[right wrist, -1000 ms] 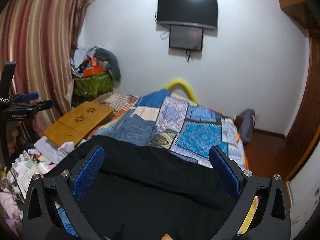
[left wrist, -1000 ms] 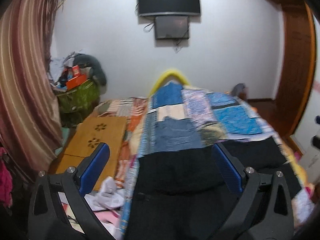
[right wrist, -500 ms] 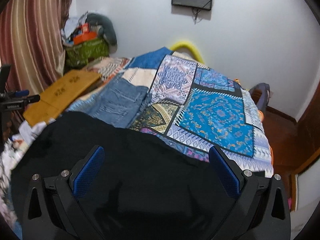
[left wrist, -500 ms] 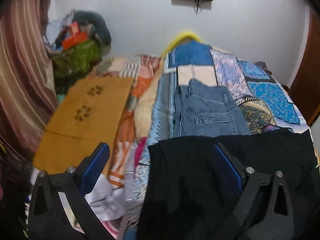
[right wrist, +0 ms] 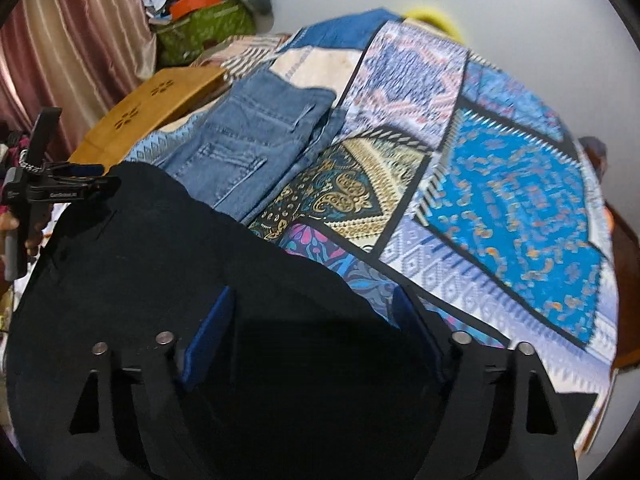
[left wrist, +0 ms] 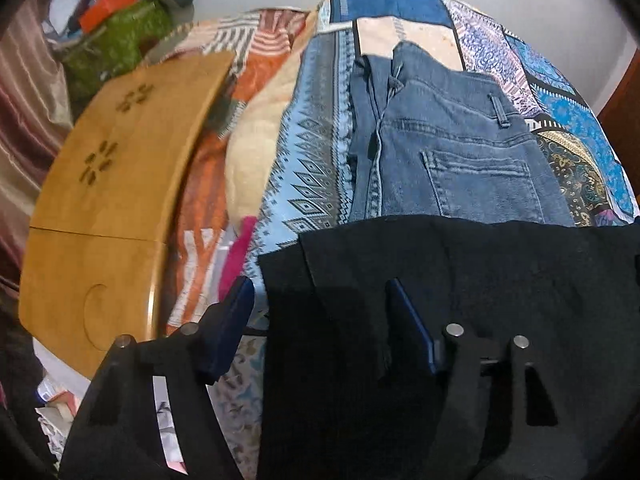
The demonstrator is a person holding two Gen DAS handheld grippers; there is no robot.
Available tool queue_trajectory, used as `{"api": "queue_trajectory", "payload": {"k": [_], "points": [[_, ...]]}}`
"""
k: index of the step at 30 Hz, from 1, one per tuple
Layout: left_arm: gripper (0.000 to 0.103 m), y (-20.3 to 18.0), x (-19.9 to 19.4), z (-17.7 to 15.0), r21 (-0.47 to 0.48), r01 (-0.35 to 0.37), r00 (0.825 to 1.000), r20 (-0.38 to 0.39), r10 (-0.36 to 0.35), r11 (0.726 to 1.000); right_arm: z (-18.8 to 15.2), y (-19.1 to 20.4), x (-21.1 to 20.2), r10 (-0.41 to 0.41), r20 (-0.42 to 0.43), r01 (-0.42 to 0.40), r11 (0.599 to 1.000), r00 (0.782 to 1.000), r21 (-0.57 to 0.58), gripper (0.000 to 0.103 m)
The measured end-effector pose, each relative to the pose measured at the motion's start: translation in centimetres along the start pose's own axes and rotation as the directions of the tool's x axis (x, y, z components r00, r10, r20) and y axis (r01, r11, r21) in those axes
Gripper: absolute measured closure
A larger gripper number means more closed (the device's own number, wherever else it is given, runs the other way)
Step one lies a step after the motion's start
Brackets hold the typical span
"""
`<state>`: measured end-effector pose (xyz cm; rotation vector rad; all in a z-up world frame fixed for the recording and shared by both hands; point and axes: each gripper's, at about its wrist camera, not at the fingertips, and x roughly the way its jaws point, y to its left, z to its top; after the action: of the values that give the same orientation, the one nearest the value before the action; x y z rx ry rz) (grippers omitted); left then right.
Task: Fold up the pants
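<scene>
Black pants (left wrist: 460,280) lie spread across the near end of the patchwork bed; they also fill the near part of the right wrist view (right wrist: 180,272). My left gripper (left wrist: 320,320) is open low over the pants' left edge, its blue pads (left wrist: 412,328) straddling the cloth. My right gripper (right wrist: 316,328) is open low over the pants' right part, near their far edge. Nothing is gripped. The left gripper's body (right wrist: 52,192) shows at the left of the right wrist view.
Folded blue jeans (left wrist: 452,136) lie on the quilt (right wrist: 512,184) just beyond the black pants. A wooden lap table (left wrist: 108,200) sits left of the bed. A green bag with clutter (right wrist: 200,28) and a curtain (right wrist: 72,40) stand at far left.
Both grippers have tilted down and dropped close to the black pants. The jaws of both have narrowed but stay open. The wall screen has left both views.
</scene>
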<state>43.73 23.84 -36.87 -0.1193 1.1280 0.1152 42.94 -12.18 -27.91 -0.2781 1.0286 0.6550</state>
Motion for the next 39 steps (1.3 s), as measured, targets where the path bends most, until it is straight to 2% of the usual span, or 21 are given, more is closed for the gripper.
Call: {"api": "queue_trajectory", "payload": {"k": [3,4,5,6,7,8,9,10,12,13,15,19,21,24,33,39], "points": [[0.035,0.1,0.7,0.2,-0.028,0.033,0.999,-0.025,-0.034,0.999,0.3,-0.7,1.2,0.066,-0.035,-0.065,0.997,0.997,0.033,0.034],[0.039,0.2,0.8,0.3,-0.035,0.042,0.999,-0.026,-0.043,0.998,0.5,-0.9,1.4,0.078,-0.035,-0.076,0.996,0.996,0.047,0.035],[0.048,0.2,0.8,0.4,-0.039,0.057,0.998,-0.027,-0.058,0.998,0.5,-0.9,1.5,0.082,-0.031,-0.08,0.995,0.996,0.056,0.037],[0.056,0.0,0.8,0.5,-0.038,0.075,0.997,-0.031,-0.076,0.996,0.5,-0.8,1.4,0.085,-0.028,-0.084,0.995,0.996,0.054,0.043],[0.058,-0.2,0.7,0.6,-0.036,0.073,0.997,-0.033,-0.075,0.997,0.4,-0.5,1.3,0.086,-0.024,-0.085,0.995,0.996,0.044,0.05],[0.065,-0.4,0.6,0.6,-0.033,0.069,0.997,-0.031,-0.07,0.997,0.2,-0.2,1.1,0.08,-0.019,-0.08,0.996,0.997,0.03,0.054],[0.073,-0.6,0.4,0.6,-0.028,0.06,0.998,-0.026,-0.06,0.998,0.1,0.1,0.9,0.071,-0.015,-0.07,0.997,0.997,0.018,0.065],[0.074,-0.8,0.0,0.5,-0.027,0.036,0.999,-0.021,-0.037,0.999,0.1,0.2,0.8,0.062,-0.013,-0.062,0.998,0.998,0.01,0.078],[0.086,-1.3,-0.9,0.4,-0.029,0.005,1.0,0.0,-0.005,1.0,-0.2,0.1,0.3,0.082,0.002,-0.082,0.996,0.997,0.024,0.088],[0.087,-1.8,-1.6,0.3,-0.018,-0.02,1.0,0.018,0.02,1.0,-0.3,0.1,0.2,0.091,0.008,-0.091,0.995,0.996,0.038,0.092],[0.09,-2.5,-2.8,0.4,0.007,-0.053,0.997,0.054,0.053,0.999,-0.4,0.5,0.0,0.077,0.023,-0.078,0.996,0.997,0.038,0.094],[0.091,-3.3,-5.3,1.4,0.052,-0.103,0.989,0.113,0.096,0.993,0.3,1.4,-1.1,-0.021,0.085,0.022,1.0,0.996,-0.006,0.095],[0.092,-3.1,-6.7,2.0,0.03,-0.122,0.982,0.147,0.116,0.992,1.0,1.1,-2.0,-0.032,0.124,0.029,0.999,0.992,0.025,0.096],[0.092,-2.8,-8.8,1.8,0.014,-0.1,0.98,0.176,0.096,0.995,1.3,1.0,-3.6,-0.013,0.167,0.001,0.998,0.986,0.067,0.096],[0.093,-3.8,-16.3,-3.1,0.067,-0.085,0.964,0.258,0.065,0.994,-2.6,5.0,-10.0,0.01,0.219,-0.012,1.0,0.976,0.008,0.096],[0.093,-4.0,-20.9,-8.0,0.087,-0.088,0.955,0.291,0.059,0.992,-6.7,8.3,-13.7,0.04,0.235,-0.036,0.999,0.971,-0.024,0.096]]}}
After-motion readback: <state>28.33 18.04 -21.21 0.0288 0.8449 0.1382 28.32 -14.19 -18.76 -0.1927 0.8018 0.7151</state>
